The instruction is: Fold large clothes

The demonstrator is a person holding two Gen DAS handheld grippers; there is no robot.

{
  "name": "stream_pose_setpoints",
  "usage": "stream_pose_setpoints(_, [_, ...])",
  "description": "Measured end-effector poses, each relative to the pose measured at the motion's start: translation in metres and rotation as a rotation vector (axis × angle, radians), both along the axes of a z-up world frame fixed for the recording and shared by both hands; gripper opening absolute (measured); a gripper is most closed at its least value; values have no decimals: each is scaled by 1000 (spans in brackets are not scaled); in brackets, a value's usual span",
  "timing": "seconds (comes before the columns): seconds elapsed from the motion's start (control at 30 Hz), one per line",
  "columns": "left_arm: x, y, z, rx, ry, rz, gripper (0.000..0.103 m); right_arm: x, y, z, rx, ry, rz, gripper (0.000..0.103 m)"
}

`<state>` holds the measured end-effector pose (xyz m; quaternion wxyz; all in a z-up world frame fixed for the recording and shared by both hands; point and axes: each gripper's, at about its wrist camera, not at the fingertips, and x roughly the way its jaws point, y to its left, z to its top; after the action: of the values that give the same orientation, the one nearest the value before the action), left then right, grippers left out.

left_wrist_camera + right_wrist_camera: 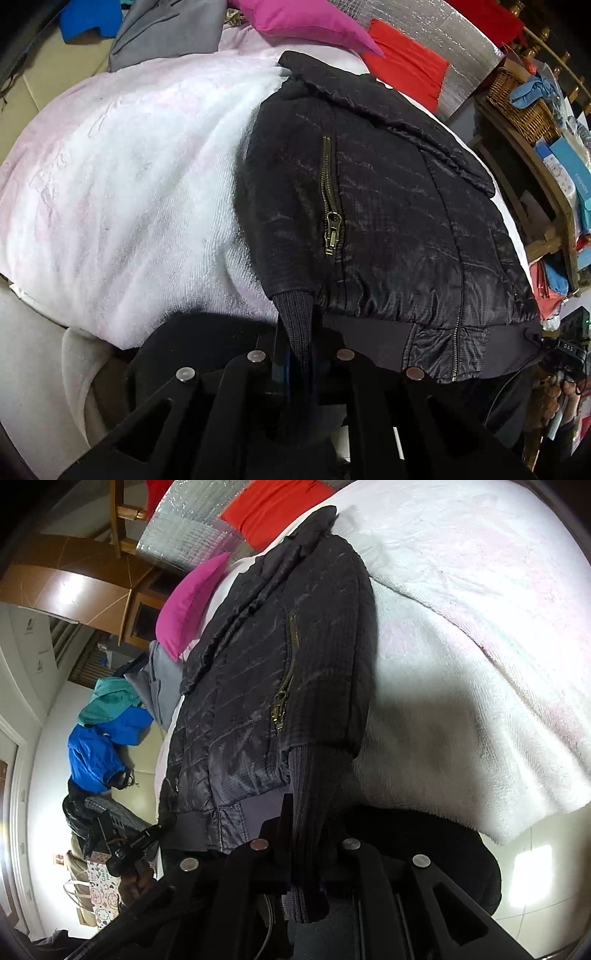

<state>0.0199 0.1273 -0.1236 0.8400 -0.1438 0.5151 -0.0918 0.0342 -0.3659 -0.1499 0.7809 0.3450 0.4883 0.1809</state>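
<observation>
Cuffs are sitting clamped in both closed grippers: left gripper (295,354) and right gripper (306,849) are each pinching ribbed knit of the jacket (369,206), which is stretching away from you across the blanket (129,184).

From my feed the jacket (388,221) is black with a faint sheen and a quilted grid pattern, brass-coloured zipper (332,206), dark ribbed cuff (295,317). It's on a white fluffy blanket (129,184) with pale pink patches. Behind it I've got a magenta pillow (306,22), a red cloth (406,66), grey fabric (166,33), and a blue and teal garment (107,734).
</observation>
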Motion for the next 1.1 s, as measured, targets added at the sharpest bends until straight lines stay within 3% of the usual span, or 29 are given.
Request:
stream_pose_setpoints(0.07, [-2,0,-1,-20,3,8,11,2,-2,-2,2,6,-10,12])
stream_pose_setpoints(0.13, [2,-2,-2,-17,3,7,18,5,-4,-4,4,8,-14,14])
stream_pose_setpoints(0.23, [6,-10,-3,-24,2,0,34,10,-6,-6,11,8,-30,27])
stream_pose_setpoints(0.3, [11,-16,-3,-28,6,-11,45,15,-7,-9,24,9,-38,44])
stream_pose_setpoints(0.33, [14,-19,-4,-23,7,-12,46,18,-7,-10,36,5,-41,47])
stream_pose_setpoints(0.4, [15,-23,-5,-10,2,-6,45,23,-5,-10,31,1,-37,43])
stream_pose_setpoints(0.43, [14,-23,-6,0,-6,-5,32,24,-2,-10,29,-1,-24,35])
stream_pose_setpoints(0.47, [13,-23,-6,25,-11,-4,17,24,0,-9,31,-3,-9,17])
stream_pose_setpoints(0.5, [13,-24,-7,54,-8,-15,16,24,1,-8,18,-6,-4,16])
stream_pose_setpoints(0.9, [-35,2,40,-26,-134,3,14,-20,1,33,55,-120,27,12])
stream_pose_setpoints(1.1, [-50,10,47,-39,-133,7,14,-48,0,33,97,-118,13,12])
